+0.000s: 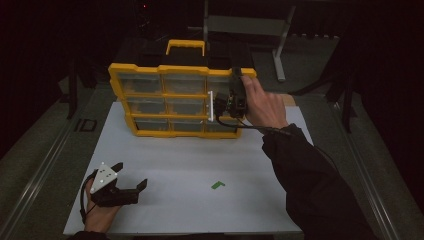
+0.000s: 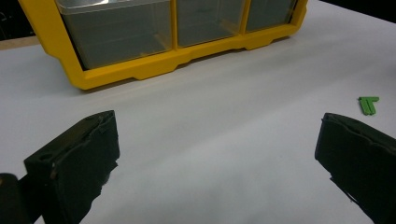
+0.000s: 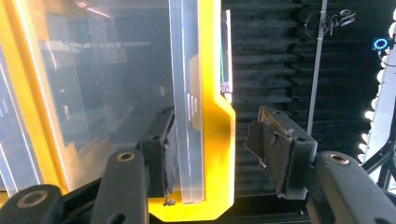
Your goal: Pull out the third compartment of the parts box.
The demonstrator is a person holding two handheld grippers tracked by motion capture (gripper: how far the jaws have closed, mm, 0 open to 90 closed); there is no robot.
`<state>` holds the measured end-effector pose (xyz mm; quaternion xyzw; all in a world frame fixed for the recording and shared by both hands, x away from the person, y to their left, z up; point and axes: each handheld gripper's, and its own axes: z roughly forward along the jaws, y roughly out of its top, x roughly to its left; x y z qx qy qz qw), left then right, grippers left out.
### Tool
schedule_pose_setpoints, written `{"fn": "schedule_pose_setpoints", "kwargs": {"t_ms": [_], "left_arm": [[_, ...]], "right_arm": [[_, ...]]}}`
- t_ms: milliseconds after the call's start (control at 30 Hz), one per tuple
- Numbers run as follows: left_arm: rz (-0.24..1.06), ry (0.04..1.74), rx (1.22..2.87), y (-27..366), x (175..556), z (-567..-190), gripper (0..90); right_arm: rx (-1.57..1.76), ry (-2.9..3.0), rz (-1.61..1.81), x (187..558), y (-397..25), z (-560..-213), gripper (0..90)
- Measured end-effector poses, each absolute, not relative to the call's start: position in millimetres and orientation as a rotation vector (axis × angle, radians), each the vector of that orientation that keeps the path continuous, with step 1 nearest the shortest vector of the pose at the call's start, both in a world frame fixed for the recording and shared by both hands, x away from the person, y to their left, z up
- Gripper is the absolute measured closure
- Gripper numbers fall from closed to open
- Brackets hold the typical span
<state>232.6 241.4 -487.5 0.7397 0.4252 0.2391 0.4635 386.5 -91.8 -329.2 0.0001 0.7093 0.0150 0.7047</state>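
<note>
The right gripper (image 1: 235, 92) is raised to the upper right corner of the yellow organiser case (image 1: 150, 102), which stands tilted up on the far part of the white table (image 1: 200, 160). In the right gripper view its jaws straddle the case's edge: one pad lies against the clear lid (image 3: 116, 84), and the other stands off from the yellow frame (image 3: 212, 116) with a dark gap between them. So the jaws are apart around the rim, not clamped on it. The person's right hand (image 1: 265, 105) wraps the gripper body, and its cable (image 1: 250, 127) runs back along the dark sleeve (image 1: 310, 175).

The case faces the person with its lid toward them; rows of compartments show through the clear plastic, and a yellow carry handle (image 1: 185, 46) tops the far edge. What the compartments hold is too dim to make out.

The left gripper (image 1: 131, 177) rests low at the near left of the table, well apart from the case, held in the left hand (image 1: 100, 215). Its jaws are spread wide with bare tabletop between them. In the left gripper view the lower edge of the case sits beyond the jaws, and a small green piece (image 2: 369, 103) lies on the table near one jaw, touching neither.
</note>
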Motion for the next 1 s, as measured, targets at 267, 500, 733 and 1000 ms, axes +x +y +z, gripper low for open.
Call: {"fn": "schedule_pose_setpoints", "kwargs": {"t_ms": [267, 500, 733, 1000], "left_arm": [[0.587, 1.046, 1.818, 241.8, 232.6, -487.5, 0.1], [0.587, 1.045, 1.823, 241.3, 232.7, -487.6, 0.1], [0.587, 1.046, 1.821, 241.4, 232.8, -487.7, 0.1], [0.586, 1.045, 1.823, 241.4, 232.8, -487.7, 0.1]], "right_arm": [[-0.004, 1.567, 0.039, 384.3, -92.9, -330.8, 51.1], [-0.02, 1.573, 0.044, 376.3, -96.4, -329.8, 52.3], [-0.026, 1.62, 0.031, 375.7, -95.9, -329.1, 63.1], [-0.045, 1.666, 0.013, 376.4, -94.9, -328.0, 73.5]]}}
